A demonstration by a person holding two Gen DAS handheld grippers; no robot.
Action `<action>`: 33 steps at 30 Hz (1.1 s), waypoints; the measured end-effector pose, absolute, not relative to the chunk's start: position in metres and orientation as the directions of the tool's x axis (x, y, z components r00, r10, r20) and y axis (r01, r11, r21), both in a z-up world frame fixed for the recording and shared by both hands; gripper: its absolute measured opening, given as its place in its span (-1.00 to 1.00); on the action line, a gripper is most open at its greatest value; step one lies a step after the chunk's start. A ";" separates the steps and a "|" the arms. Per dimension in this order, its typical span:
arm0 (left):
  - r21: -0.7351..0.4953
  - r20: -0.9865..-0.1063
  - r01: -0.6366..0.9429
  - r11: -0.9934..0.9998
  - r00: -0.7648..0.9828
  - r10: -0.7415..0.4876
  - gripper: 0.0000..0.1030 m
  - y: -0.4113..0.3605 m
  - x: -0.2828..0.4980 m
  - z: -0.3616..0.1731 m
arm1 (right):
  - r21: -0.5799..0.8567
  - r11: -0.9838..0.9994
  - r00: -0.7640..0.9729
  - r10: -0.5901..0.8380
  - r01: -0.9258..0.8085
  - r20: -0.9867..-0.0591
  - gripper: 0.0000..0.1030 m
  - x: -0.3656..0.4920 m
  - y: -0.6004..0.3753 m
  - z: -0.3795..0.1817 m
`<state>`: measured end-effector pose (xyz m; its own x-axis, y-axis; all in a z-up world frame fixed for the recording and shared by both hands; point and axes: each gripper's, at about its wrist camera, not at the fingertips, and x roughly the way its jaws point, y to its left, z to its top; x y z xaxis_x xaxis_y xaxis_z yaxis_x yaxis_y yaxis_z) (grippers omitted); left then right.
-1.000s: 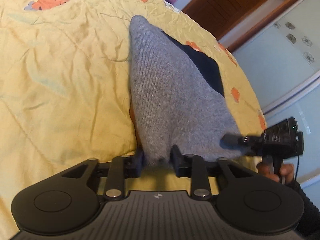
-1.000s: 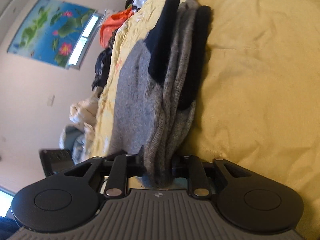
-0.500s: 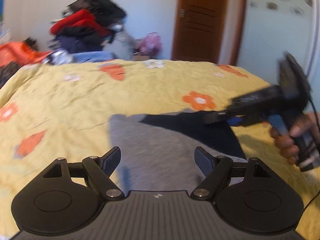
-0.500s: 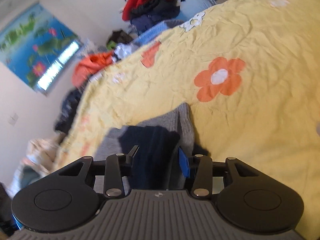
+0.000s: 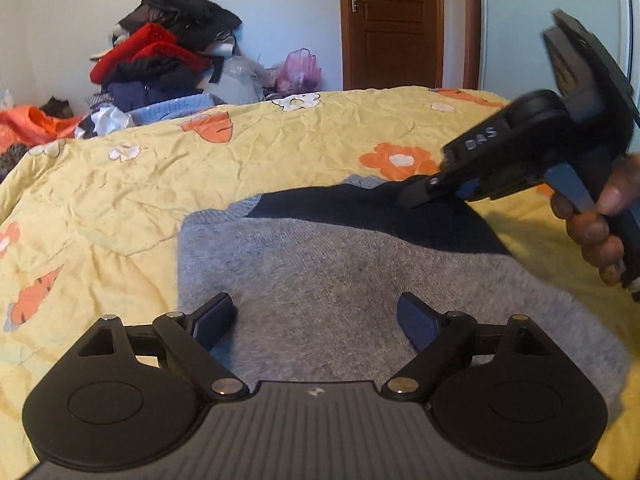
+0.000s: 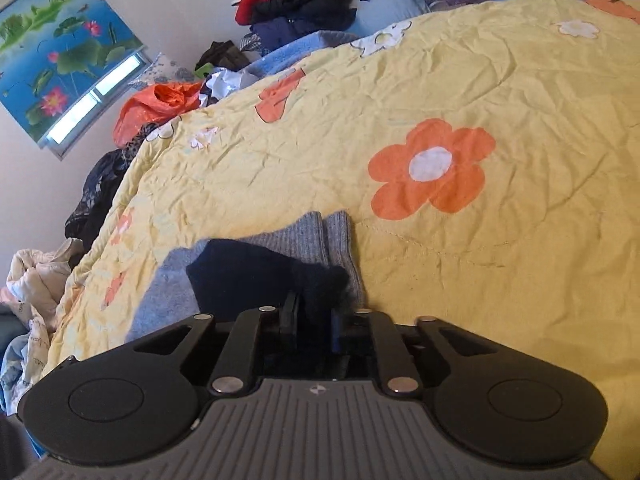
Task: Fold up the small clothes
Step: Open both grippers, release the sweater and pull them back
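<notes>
1. Grey knit with a dark navy panel: a small sweater (image 5: 360, 264), lying flat on the yellow flowered bedspread (image 5: 120, 200), grey body near, navy part at the far edge.
2. Judged soft, light and limp; likely to sag and bunch wherever lifted from one point, and to drag a little on the cotton cover rather than slide freely.
3. Fuzzy knit surface, so probably grippy against rubber pads; little risk of slipping, some risk of pinching two layers instead of one.
4. Best taken at edges or corners, both at once, to keep a fold line straight; ribbed grey hem (image 6: 320, 236) offers a firmer, thicker bite than the open middle.
5. Left gripper (image 5: 316, 316) hovering over the grey body, jaws wide and opening further, knit seen beneath but not pinched.
6. Right gripper (image 6: 312, 320) at the navy edge, jaws narrow and closing, dark fabric bunched between the pads; seen from the left wrist view reaching in from the right, held by a hand (image 5: 592, 236).
7. Beyond the bed: heap of red and dark clothes (image 5: 160, 60), pink plastic bag (image 5: 300, 68), brown wooden door (image 5: 392, 20), lotus-print blind (image 6: 60, 48).
</notes>
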<state>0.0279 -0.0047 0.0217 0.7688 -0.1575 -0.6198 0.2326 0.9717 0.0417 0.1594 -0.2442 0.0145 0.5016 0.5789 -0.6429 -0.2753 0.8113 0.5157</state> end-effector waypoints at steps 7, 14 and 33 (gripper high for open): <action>0.068 -0.643 0.275 0.959 0.747 -0.169 0.76 -0.014 0.021 0.023 | 0.604 0.730 0.583 0.654 -0.320 -0.481 0.58 0.098 -0.228 0.055; 0.119 -0.583 0.296 0.948 0.794 -0.175 0.99 -0.016 0.028 -0.004 | 0.429 0.805 0.639 0.589 -0.409 -0.495 0.29 0.101 -0.194 0.012; 0.193 -0.583 0.222 0.956 0.809 -0.070 1.00 -0.017 -0.007 0.002 | 0.244 0.872 0.689 0.487 -0.425 -0.537 0.93 0.041 -0.171 0.021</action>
<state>-0.0067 -0.0172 0.0015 0.8093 -0.0704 -0.5831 0.2219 0.9559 0.1926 0.0408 -0.1708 0.0213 0.6891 0.4866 -0.5370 -0.4251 0.8716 0.2443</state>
